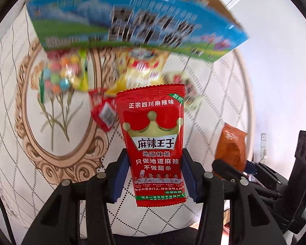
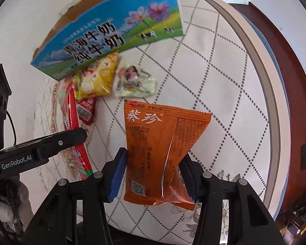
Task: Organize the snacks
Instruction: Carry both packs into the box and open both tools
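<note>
Left wrist: left gripper [image 1: 153, 175] pinching red packet [image 1: 153, 138]; right gripper [image 2: 153, 175] pinching orange packet [image 2: 163, 153]; milk carton [image 2: 112, 32] interior hidden.

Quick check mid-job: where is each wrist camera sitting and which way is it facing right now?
Left wrist: rides the left gripper, facing steeply down its fingers at the red crown-printed spicy-strip packet clamped there; the right gripper shows at the right edge.
Right wrist: rides the right gripper, facing down at its held orange foil snack packet; the left gripper's finger shows at left.
Shared: the blue-and-green milk carton box, the yellow snack bag, and the white quilted tablecloth.
</note>
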A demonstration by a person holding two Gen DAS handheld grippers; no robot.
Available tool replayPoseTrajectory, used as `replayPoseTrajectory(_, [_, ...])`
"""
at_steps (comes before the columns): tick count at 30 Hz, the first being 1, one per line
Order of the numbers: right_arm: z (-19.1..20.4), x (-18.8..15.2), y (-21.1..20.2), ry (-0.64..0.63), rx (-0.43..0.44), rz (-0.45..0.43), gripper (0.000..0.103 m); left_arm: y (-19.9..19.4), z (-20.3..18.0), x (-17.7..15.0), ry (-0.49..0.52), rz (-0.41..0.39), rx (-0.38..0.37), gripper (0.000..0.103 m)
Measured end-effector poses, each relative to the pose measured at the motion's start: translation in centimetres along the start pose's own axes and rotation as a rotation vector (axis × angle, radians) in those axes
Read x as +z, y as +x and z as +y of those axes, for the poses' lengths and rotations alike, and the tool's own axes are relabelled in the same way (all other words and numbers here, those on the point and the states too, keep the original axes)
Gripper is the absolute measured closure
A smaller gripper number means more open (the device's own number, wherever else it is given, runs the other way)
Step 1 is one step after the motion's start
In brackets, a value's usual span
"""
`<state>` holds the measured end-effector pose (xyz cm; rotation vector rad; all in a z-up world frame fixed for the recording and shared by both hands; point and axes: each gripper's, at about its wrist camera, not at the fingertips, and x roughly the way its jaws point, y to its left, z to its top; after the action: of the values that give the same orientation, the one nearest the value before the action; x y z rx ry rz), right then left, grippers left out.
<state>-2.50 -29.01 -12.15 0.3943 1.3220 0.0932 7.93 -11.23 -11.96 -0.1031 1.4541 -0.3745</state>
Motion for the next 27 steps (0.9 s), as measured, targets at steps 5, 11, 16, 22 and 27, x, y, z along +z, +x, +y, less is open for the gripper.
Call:
replayPoseTrajectory(5, [2.8, 4.2, -3.8, -0.040, 0.092, -0.092, 0.049, -6.6, -1.2, 2.7, 0.028, -0.093, -0.051, 0.056])
replayPoseTrajectory(11, [6.4, 10.5, -6.8, -0.109, 0.148, -0.188, 0.049, -10.1, -1.7, 10.0, 0.016, -0.146, -0.068, 0.056])
replayPoseTrajectory(16, [10.5, 17.5, -6.7, -0.156, 0.154, -0.253, 0.049, -8.9, 0.7, 16.1, 0.038, -0.164, 0.017, 0.056])
replayPoseTrajectory(22, [13.6, 24.7, -2.9, -0.164, 0.132, -0.240, 0.049, -6.3, 4.0, 22.7, -0.024, -0.045, 0.053, 0.056])
replayPoseTrajectory(27, [14.6, 27.3, 1.8, -0.175, 0.098, -0.157, 0.050, -1.7, 7.8, 25.6, -0.165, 0.085, 0.000, 0.056])
